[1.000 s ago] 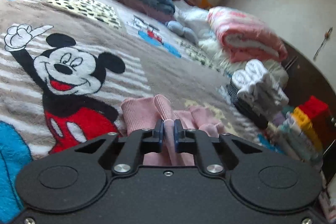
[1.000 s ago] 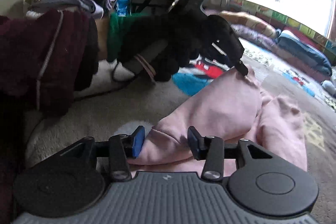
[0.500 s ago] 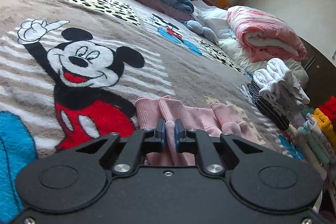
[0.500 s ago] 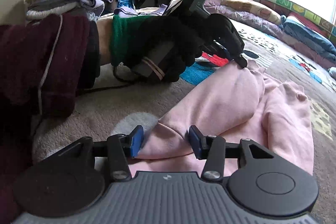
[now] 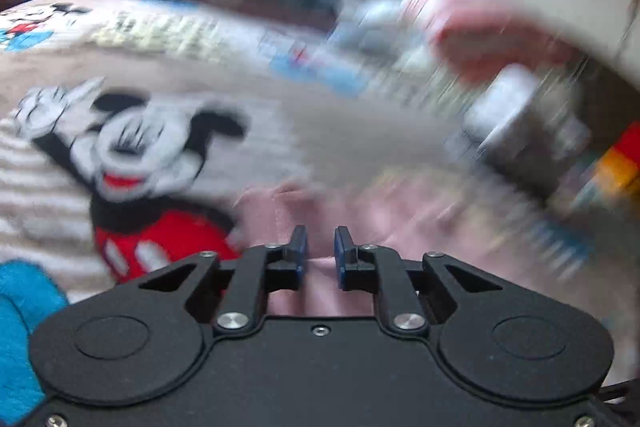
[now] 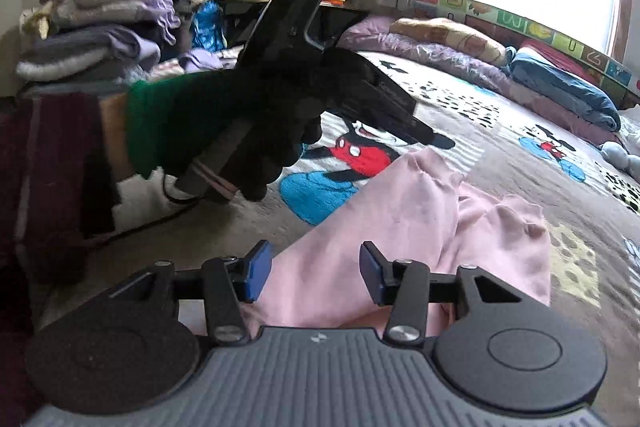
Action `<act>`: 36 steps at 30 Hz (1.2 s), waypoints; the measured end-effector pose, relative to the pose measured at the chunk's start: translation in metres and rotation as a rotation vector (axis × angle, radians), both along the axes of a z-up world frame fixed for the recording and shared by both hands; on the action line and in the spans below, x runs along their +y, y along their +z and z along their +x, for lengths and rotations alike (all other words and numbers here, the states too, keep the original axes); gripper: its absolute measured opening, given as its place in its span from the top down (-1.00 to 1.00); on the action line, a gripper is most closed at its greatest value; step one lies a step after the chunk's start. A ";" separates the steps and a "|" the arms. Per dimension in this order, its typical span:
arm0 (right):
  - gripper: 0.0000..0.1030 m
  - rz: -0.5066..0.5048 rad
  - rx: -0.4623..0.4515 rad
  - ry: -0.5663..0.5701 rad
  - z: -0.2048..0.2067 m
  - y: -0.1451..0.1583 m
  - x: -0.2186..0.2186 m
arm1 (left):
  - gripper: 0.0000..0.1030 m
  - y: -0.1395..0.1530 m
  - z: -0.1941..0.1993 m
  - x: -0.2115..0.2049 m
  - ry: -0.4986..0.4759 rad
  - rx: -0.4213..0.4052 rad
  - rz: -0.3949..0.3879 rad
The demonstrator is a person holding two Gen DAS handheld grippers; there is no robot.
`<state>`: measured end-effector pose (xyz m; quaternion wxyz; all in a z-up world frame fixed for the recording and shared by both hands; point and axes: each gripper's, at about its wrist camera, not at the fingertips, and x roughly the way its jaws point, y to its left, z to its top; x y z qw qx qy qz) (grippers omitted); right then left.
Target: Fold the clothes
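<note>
pink garment (image 6: 404, 219) edge lies between the open right claw (image 6: 316, 269) pads.

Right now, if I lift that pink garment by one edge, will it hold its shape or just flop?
Likely floppy: the pink garment lies rumpled on the blanket, draped in soft folds. Probably light, since a bunched peak stands up on its own. It may slide rather than catch when dragged, though the fuzzy blanket could grip it a little.

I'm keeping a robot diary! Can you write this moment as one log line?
task: fold clothes | left gripper: narrow gap, pink garment between pads | right gripper: open over garment | surface: cartoon blanket
</note>
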<state>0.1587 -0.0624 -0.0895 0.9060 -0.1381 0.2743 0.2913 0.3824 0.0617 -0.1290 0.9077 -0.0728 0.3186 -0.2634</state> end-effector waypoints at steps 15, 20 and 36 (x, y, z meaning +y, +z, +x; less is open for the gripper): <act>0.03 0.061 -0.058 -0.041 -0.063 0.013 -0.071 | 0.17 0.027 -0.061 0.015 0.063 -0.128 -0.039; 0.01 0.013 -0.139 -0.110 -0.099 0.013 -0.119 | 0.12 0.037 -0.113 0.013 0.076 -0.195 -0.011; -0.01 -0.282 -0.245 -0.022 -0.149 -0.035 -0.127 | -0.02 0.020 -0.301 -0.008 -0.023 -0.316 0.324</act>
